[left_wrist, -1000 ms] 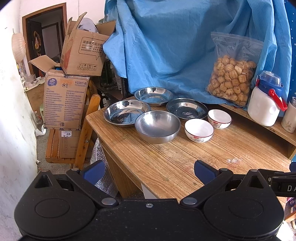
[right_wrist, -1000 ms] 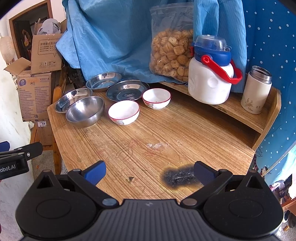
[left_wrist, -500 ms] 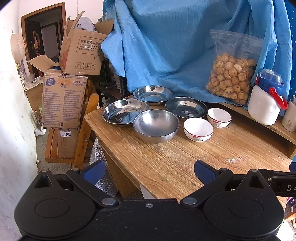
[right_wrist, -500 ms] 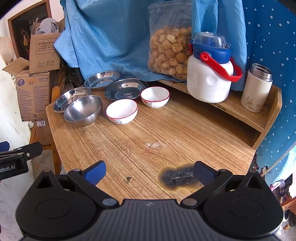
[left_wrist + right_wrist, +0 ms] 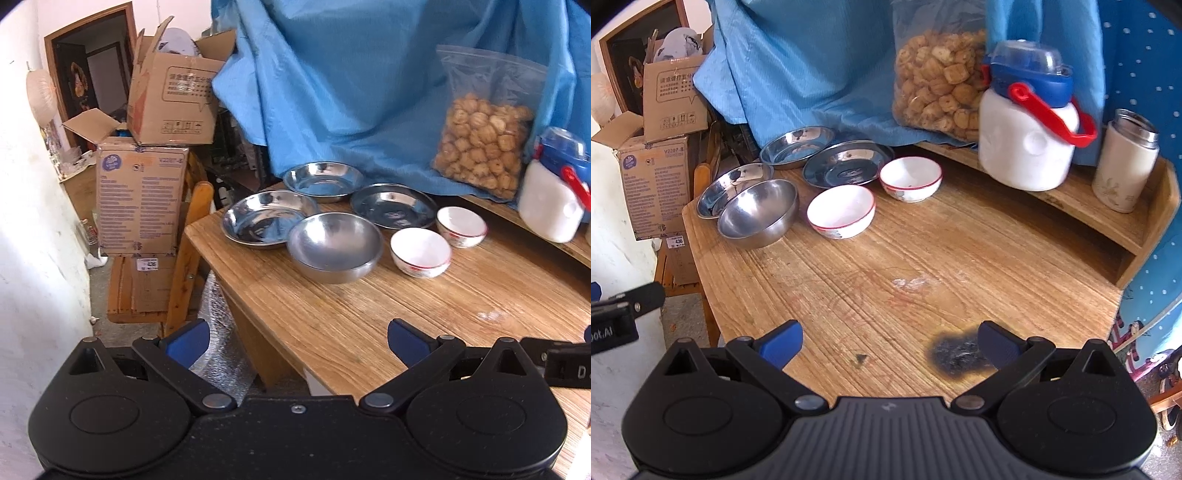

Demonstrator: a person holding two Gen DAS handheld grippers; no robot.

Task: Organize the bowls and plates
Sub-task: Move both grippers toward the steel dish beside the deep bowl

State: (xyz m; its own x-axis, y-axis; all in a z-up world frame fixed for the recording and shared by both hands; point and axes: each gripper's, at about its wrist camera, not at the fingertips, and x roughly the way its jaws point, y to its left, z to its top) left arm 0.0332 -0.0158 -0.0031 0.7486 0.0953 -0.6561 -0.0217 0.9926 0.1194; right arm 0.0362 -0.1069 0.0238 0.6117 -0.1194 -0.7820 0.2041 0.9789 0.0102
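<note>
Three steel plates lie at the table's far left: one at the left [image 5: 264, 221] [image 5: 733, 188], one at the back [image 5: 324, 181] [image 5: 798, 146], one to the right [image 5: 393, 206] [image 5: 847, 166]. A steel bowl [image 5: 334, 245] [image 5: 759, 212] stands in front of them. Two white red-rimmed bowls stand beside it, the nearer one [image 5: 420, 251] [image 5: 841, 210] and the farther one [image 5: 461, 226] [image 5: 910, 178]. My left gripper [image 5: 297, 341] is open and empty over the table's near left edge. My right gripper [image 5: 890, 341] is open and empty above the table's near part.
A wooden table [image 5: 923, 258] has a raised shelf [image 5: 1108, 210] at the back right with a white jug [image 5: 1027, 140] and a thermos [image 5: 1124, 162]. A bag of snacks [image 5: 484, 144] leans on blue cloth [image 5: 351, 85]. Cardboard boxes [image 5: 142, 192] stand on a chair at the left.
Both grippers have moved a little forward towards the dishes, which look slightly larger now. The jaws stay open. No dish has moved.
</note>
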